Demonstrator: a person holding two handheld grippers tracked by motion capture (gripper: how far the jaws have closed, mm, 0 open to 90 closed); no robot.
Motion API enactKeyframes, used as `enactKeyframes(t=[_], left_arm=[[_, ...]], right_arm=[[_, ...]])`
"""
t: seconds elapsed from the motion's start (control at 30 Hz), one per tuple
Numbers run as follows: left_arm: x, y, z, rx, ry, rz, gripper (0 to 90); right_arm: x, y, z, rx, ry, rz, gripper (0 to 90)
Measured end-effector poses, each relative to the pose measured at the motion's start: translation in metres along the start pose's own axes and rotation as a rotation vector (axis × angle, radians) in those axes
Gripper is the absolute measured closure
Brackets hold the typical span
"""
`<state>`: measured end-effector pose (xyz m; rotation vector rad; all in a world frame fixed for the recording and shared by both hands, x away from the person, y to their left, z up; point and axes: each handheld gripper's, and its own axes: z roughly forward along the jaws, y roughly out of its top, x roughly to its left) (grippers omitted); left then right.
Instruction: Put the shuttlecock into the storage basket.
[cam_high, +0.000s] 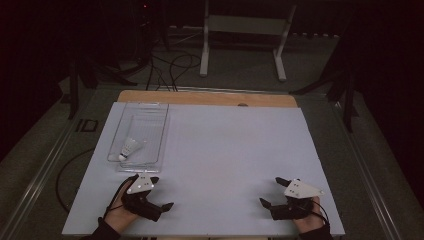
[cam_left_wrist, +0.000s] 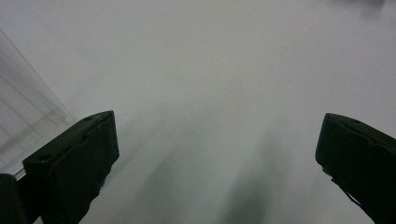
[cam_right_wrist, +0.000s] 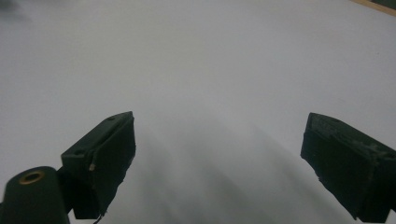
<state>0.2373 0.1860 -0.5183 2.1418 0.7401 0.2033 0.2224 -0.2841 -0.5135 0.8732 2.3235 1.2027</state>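
A white shuttlecock (cam_high: 130, 148) lies inside a clear plastic tray (cam_high: 156, 145) on the left part of the white board (cam_high: 230, 150). My left gripper (cam_high: 162, 192) rests near the board's front left, just in front of the tray, its jaws wide apart and empty. In the left gripper view the open gripper (cam_left_wrist: 219, 135) faces bare white board, with the clear tray (cam_left_wrist: 28, 112) at the left edge. My right gripper (cam_high: 270, 191) sits at the front right, also open and empty. The right gripper view has that gripper (cam_right_wrist: 219, 130) spread over bare board.
The board lies on a wooden table whose far edge (cam_high: 210, 97) shows beyond it. A white metal frame (cam_high: 245, 30) and loose cables (cam_high: 170, 65) are on the dark floor behind. A hand (cam_high: 117, 215) holds each gripper at the front edge.
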Motion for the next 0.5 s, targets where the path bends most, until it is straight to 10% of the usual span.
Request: enactKeyframes(t=[0.5], left_arm=[[-0.0024, -0.0007, 0.0041, -0.001, 0.000, 0.018, 0.1]], right_arm=[[-0.0004, -0.0008, 0.0006, 0.005, 0.002, 0.006, 10.0]])
